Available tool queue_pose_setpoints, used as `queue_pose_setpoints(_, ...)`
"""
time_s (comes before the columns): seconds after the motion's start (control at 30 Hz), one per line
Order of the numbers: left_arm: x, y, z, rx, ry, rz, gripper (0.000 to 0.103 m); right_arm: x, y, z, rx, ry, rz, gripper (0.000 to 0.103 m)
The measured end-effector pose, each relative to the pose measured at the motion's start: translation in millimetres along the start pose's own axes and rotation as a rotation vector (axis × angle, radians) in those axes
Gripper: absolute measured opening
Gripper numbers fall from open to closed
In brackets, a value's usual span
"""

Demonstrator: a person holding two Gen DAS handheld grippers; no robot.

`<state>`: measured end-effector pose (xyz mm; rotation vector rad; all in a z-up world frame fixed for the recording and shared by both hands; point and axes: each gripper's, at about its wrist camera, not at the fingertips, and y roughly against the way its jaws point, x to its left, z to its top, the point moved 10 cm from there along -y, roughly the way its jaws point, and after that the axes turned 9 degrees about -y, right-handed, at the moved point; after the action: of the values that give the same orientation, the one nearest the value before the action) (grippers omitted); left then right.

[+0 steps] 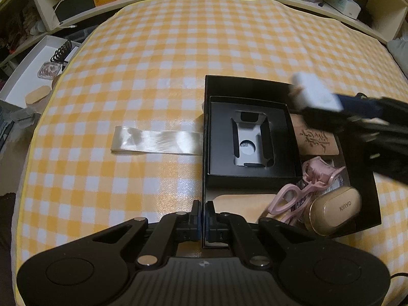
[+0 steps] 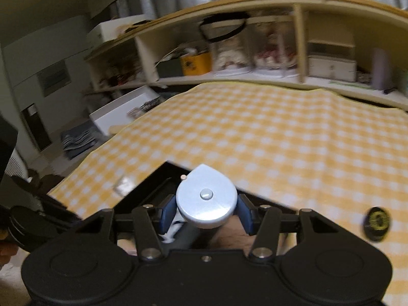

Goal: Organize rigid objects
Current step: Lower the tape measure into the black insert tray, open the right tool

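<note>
Box (image 1: 362,178) already has the earbud case (image 1: 336,211), curler (image 1: 306,188) and card (image 1: 316,137) in it. My left gripper (image 1: 203,213) pinches its wall, right gripper (image 2: 207,210) clamps the tape measure (image 2: 206,196) just above. Disc (image 2: 377,223) still left outside, I reckon.

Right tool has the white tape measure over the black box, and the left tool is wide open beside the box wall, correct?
Not quite. The left tool is shut, its jaws pressed together at the black box wall, as the left wrist view shows. The right tool does hold the white tape measure over the box.
</note>
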<state>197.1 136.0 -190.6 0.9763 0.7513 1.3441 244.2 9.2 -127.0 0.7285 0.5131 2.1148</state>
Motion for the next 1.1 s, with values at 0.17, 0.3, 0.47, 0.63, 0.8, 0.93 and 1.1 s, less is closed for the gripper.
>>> queue_pose_setpoints(0.17, -5, 3, 2, -0.002, -0.002, -0.003, 0.003, 18, -24, -13, 0.042, -0.009, 0.008, 0.053)
queue_pose_setpoints(0.3, -5, 4, 1, -0.003, -0.010, 0.001, 0.003, 27, -39, -23, 0.067, 0.005, 0.011, 0.053)
queue_pose_setpoints(0.47, -8, 5, 1, -0.003, -0.015, 0.004, 0.003, 34, -49, -35, 0.103, 0.077, 0.003, 0.053)
queue_pose_setpoints(0.63, -7, 5, 1, -0.003, -0.018, 0.005, 0.003, 30, -50, -35, 0.092, 0.111, -0.024, 0.053)
queue_pose_setpoints(0.8, -7, 5, 1, -0.003, -0.017, 0.005, 0.003, 33, -53, -34, 0.091, 0.110, -0.003, 0.053)
queue_pose_setpoints(0.93, -7, 5, 1, -0.003, -0.015, 0.003, 0.002, 35, -52, -35, 0.094, 0.119, -0.005, 0.061)
queue_pose_setpoints(1.1, -6, 5, 1, -0.004, -0.017, 0.004, 0.003, 31, -49, -33, 0.101, 0.092, -0.006, 0.065)
